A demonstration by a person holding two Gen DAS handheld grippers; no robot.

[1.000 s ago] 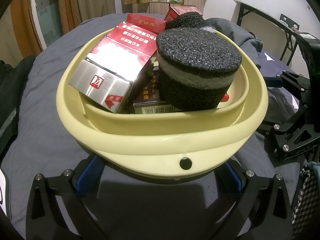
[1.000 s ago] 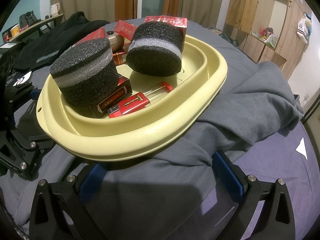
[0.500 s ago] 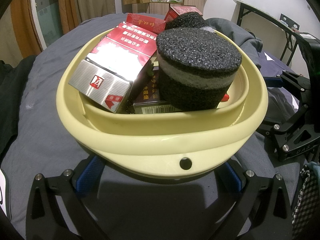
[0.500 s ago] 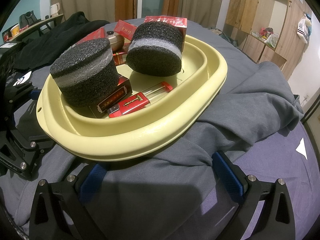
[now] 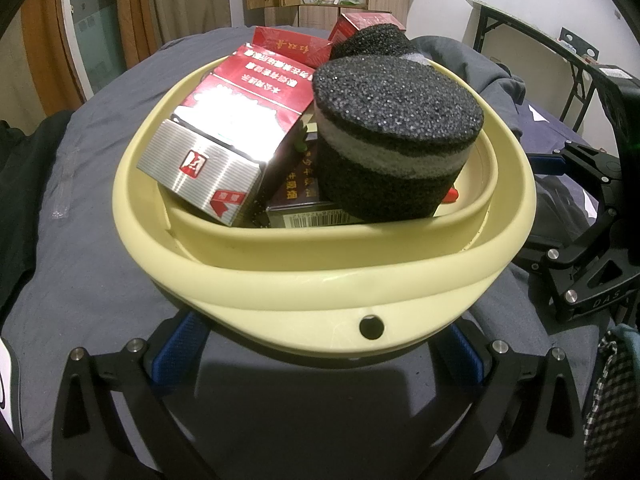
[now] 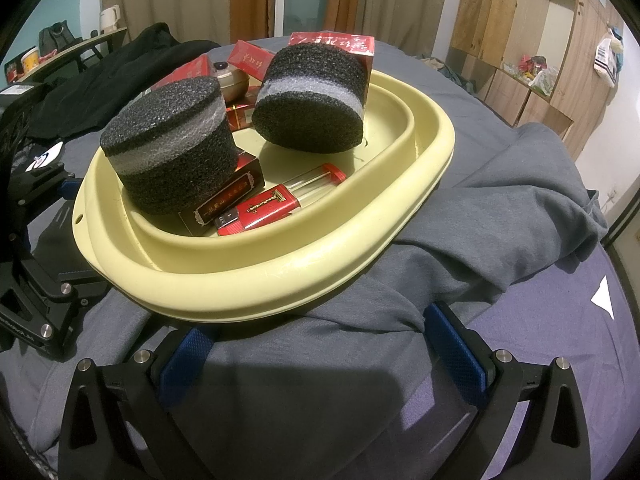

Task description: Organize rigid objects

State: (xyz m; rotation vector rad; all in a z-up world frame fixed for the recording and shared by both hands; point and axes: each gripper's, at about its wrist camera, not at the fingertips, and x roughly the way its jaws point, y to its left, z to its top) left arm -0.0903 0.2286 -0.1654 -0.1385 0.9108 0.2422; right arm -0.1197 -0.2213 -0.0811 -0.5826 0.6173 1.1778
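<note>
Here, a grey bed cover (image 6: 500,208) carries a cream basin (image 6: 304,280), and inside it sit two black foam rounds (image 6: 172,156), red boxes (image 5: 236,120) and a red lighter (image 6: 260,210). The left gripper (image 5: 320,344) and right gripper (image 6: 316,344) both stand spread wide, holding nothing.

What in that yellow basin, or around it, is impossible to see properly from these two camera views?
- Left view: the dark box under the near foam block is mostly covered; only its barcode edge shows.
- Left view: the far foam block is largely hidden behind that one.
- Right view: the small metal pot is half hidden by boxes.
- Both views: the basin hides its own underside.
</note>
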